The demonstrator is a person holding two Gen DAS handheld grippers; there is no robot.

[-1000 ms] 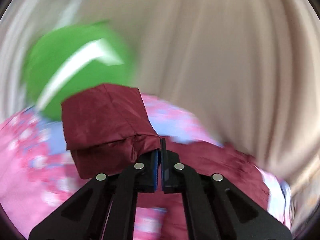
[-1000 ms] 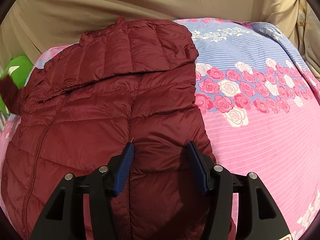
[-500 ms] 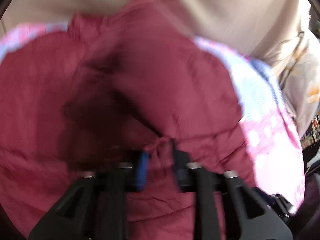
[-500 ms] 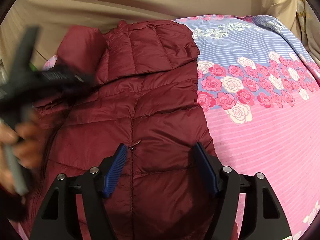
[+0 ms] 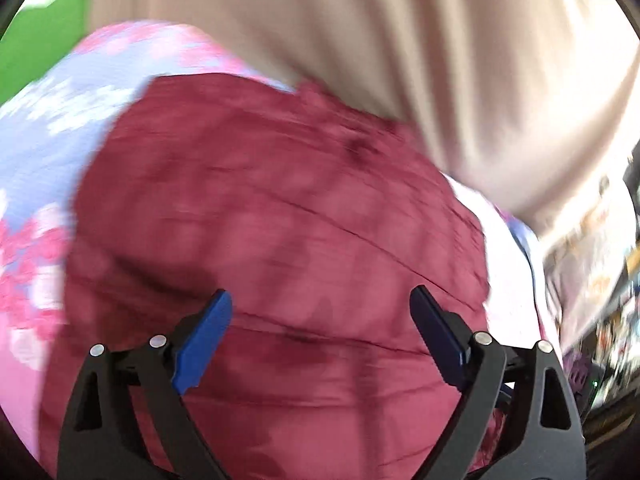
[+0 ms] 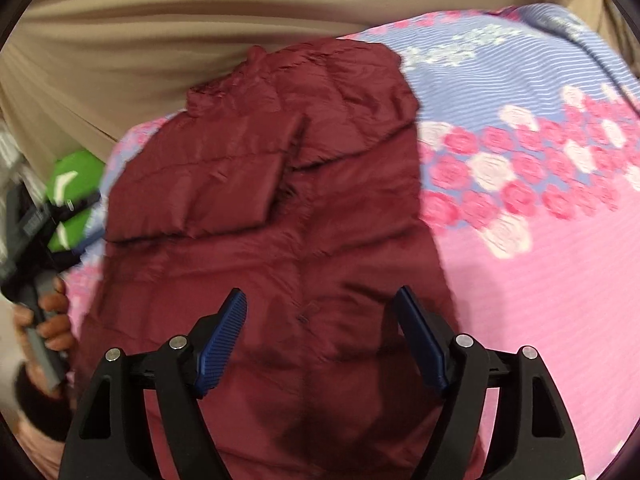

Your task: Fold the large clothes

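A maroon quilted puffer jacket (image 6: pixel 288 208) lies on the bed, with its left sleeve (image 6: pixel 208 184) folded across the chest. It fills the left wrist view (image 5: pixel 280 220), blurred. My left gripper (image 5: pixel 320 320) is open and empty just above the jacket. My right gripper (image 6: pixel 320 320) is open and empty over the jacket's lower part. The left gripper's handle and the hand holding it show at the left edge of the right wrist view (image 6: pixel 36 264).
The bed has a pink and blue floral sheet (image 6: pixel 540 220). A beige curtain (image 6: pixel 160 40) hangs behind the bed. A green object (image 6: pixel 72 184) sits at the bed's far left. Cluttered shelves (image 5: pixel 600 280) show at the right.
My left gripper carried the sleeve over the jacket, let it go and opened. It has drawn back to the left. My right gripper stayed open and shifted slightly.
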